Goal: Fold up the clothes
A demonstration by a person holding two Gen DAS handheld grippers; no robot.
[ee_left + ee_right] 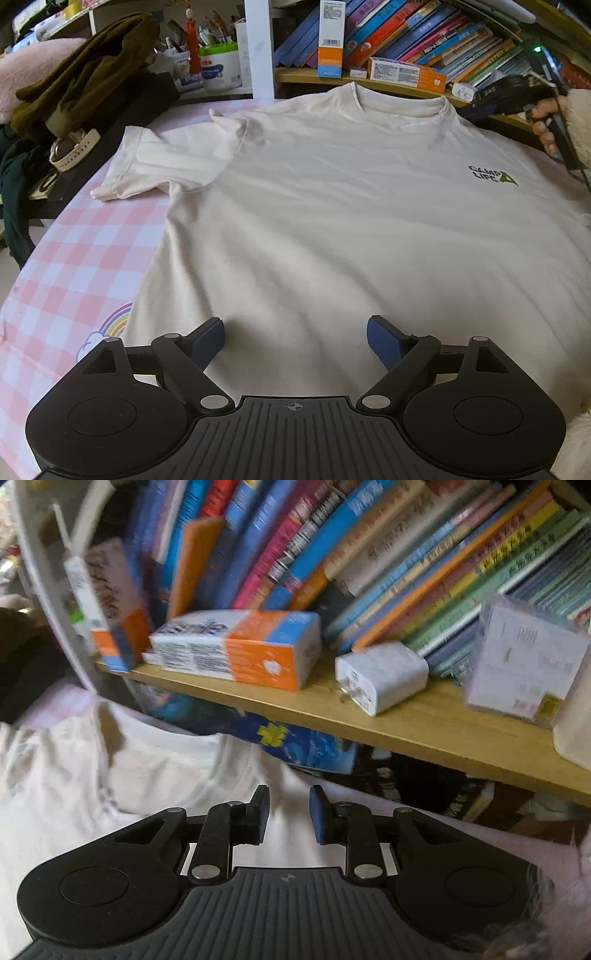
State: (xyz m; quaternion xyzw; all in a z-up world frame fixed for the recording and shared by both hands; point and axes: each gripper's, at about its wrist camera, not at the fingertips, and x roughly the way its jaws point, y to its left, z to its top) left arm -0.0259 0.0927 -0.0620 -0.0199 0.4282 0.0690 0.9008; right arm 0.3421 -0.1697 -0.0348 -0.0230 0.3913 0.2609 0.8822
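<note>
A pink-and-white checked cloth point(74, 254) was seen spread over the table, and the cream T-shirt point(314, 206) was laid flat on it, front up, collar toward the bookshelf point(388, 716), a small green chest logo point(493, 176) near its right side. One short sleeve point(147, 162) was spread out to the left, with a fold of fabric turned up at that shoulder.

The wooden shelf was packed with leaning books point(369, 554), directly behind the collar. On its front edge an orange-and-white carton point(240, 646) was laid flat, a second like carton point(331, 37) was stood upright, and a white plug adapter point(380, 675) was set beside the flat one. To the right a pale boxed pack point(524, 657) was glimpsed, blurred.

At the table's left edge an olive garment point(85, 74) was heaped on dark items, with a pale-strapped watch point(72, 149) lying beneath it. Behind, a white tub with a green lid point(219, 66) was seen crammed with pens.

The left gripper point(295, 341) was held over the shirt's lower hem area, jaws spread wide, nothing between them. The right gripper point(289, 814) was poised at the shoulder by the collar, jaws narrowly parted, shirt fabric seen in the gap; a grip could not be told. A hand point(546, 125) on its handle was caught in the left view.
</note>
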